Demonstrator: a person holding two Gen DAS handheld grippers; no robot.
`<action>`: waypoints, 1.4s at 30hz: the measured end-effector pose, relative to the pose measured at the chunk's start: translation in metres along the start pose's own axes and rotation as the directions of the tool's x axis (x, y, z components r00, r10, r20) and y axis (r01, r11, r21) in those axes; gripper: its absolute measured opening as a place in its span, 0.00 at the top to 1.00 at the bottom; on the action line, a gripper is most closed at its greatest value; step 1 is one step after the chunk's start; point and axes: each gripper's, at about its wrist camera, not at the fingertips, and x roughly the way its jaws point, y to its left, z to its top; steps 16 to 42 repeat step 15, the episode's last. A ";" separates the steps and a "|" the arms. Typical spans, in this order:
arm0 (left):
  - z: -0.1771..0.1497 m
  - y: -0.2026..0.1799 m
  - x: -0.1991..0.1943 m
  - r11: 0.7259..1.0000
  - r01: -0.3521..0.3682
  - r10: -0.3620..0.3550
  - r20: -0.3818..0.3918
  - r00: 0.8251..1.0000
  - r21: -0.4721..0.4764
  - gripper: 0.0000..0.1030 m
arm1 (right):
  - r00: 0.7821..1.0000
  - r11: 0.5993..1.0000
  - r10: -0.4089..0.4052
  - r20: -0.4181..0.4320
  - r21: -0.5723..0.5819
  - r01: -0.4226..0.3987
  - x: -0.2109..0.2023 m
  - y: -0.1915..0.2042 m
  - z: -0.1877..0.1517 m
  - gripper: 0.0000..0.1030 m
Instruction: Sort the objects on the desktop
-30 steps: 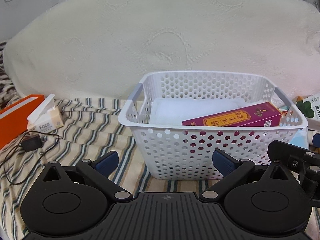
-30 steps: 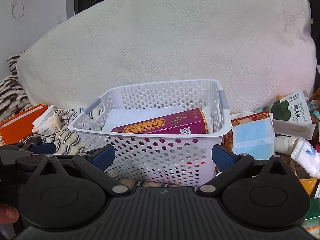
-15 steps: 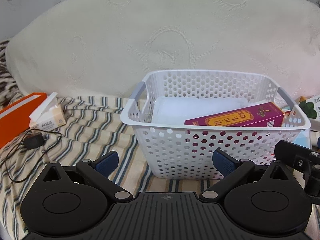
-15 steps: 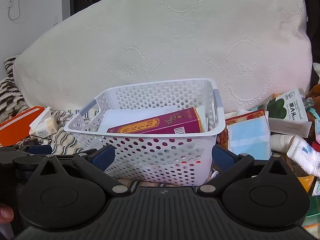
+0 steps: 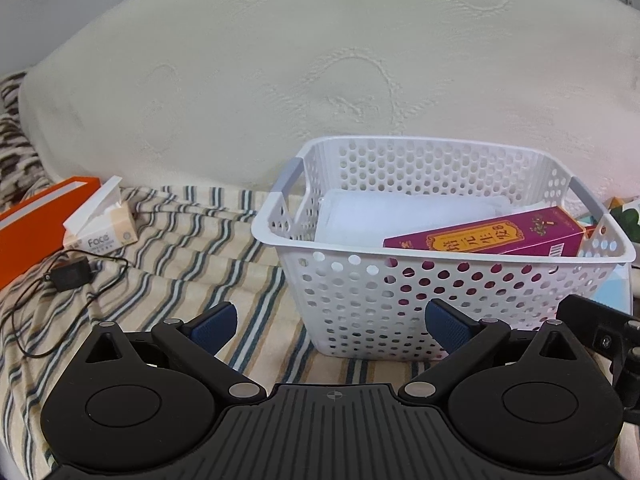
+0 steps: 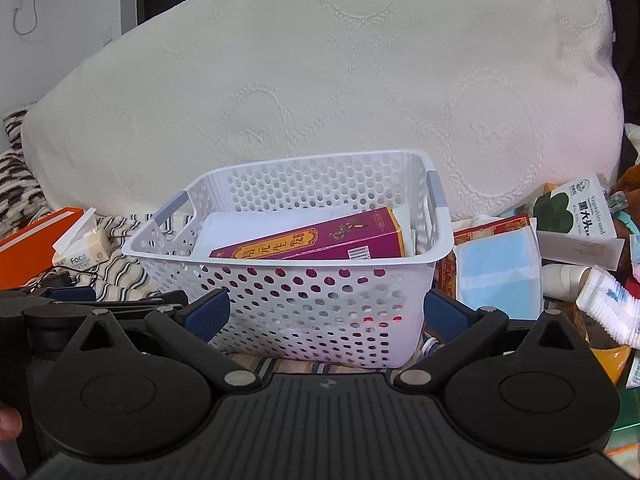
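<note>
Both the left tool (image 5: 330, 322) and the right tool (image 6: 326, 316) were wide open and empty, so the next grab from the pile beside the basket (image 6: 280, 300) needed a firm, centered pinch.

Box (image 5: 486, 236) in basket (image 5: 360, 292); tissue pack (image 5: 102, 232) left; pillow (image 5: 320, 80) behind; masks (image 6: 498, 276) right.

The white basket's (image 6: 288, 312) perforated wall hides the lower part of the purple box (image 6: 320, 238) and the white packet (image 5: 404, 214) behind it. Right of the right gripper, the yellow container (image 6: 608, 360) is cut off by white ribbed fabric (image 6: 608, 308). The orange box (image 5: 28, 232) runs off the frame's left edge.
</note>
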 end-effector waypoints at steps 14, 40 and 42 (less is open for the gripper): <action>0.000 0.002 0.000 1.000 0.000 0.000 0.005 1.000 -0.009 0.00 | 1.000 1.000 -0.002 -0.006 -0.004 0.002 0.001 0.001 -0.001 0.00; 0.000 0.003 0.000 1.000 -0.002 0.002 0.006 1.000 -0.014 0.00 | 1.000 1.000 -0.002 -0.006 -0.004 0.002 0.001 0.001 -0.002 0.00; 0.000 0.003 0.000 1.000 -0.002 0.002 0.006 1.000 -0.014 0.00 | 1.000 1.000 -0.002 -0.006 -0.004 0.002 0.001 0.001 -0.002 0.00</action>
